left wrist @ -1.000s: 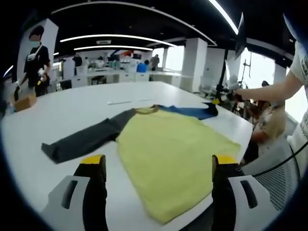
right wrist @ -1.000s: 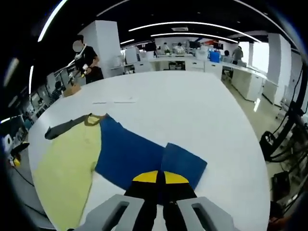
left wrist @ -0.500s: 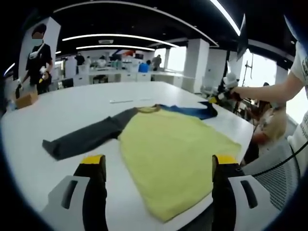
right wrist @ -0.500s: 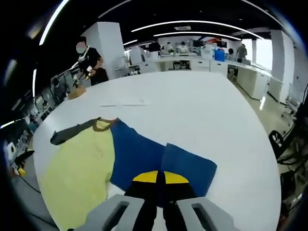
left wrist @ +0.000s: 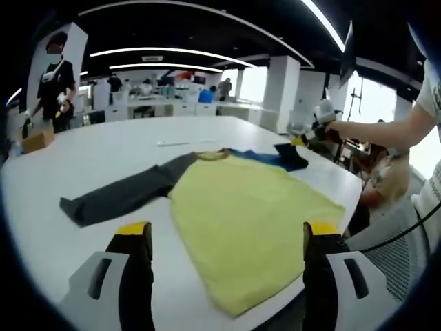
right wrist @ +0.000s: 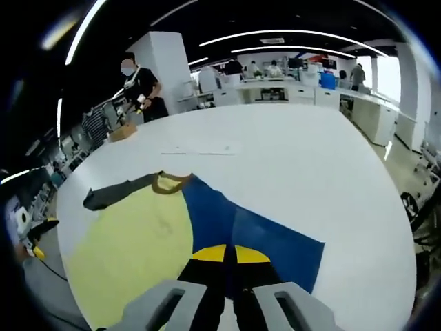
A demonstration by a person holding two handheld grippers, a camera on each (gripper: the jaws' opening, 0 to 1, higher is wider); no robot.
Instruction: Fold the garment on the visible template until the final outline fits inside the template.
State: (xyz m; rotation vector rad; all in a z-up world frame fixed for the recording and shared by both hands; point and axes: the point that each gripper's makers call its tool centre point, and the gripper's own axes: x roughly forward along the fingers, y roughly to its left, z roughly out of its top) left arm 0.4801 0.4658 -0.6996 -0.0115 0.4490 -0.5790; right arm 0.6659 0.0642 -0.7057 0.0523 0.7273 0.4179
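Yellow fabric makes up the body of the long-sleeved garment (left wrist: 251,221) spread flat on the large white round-edged worktop (left wrist: 103,155); its collar is tan, one sleeve is dark grey and the other is blue. In the left gripper view the yellow hem lies at the near edge of the worktop, with the dark grey sleeve (left wrist: 120,198) stretched out flat toward the left side of the surface. The left gripper (left wrist: 226,231) hangs above that near edge with its two yellow-tipped black jaws wide apart, holding nothing.

The blue sleeve (right wrist: 248,231) runs toward the right edge of the worktop. In the right gripper view the right gripper (right wrist: 230,254) has its yellow-tipped jaws pressed together on the cuff end of this sleeve, and the cloth beside them shows a fold line. From the left gripper view, the right gripper (left wrist: 303,138) is seen at the end of a person's outstretched arm (left wrist: 386,127), lifting the dark cuff off the surface.

A person in dark clothes (left wrist: 48,86) stands beyond the far left edge beside a brown box (left wrist: 34,141).
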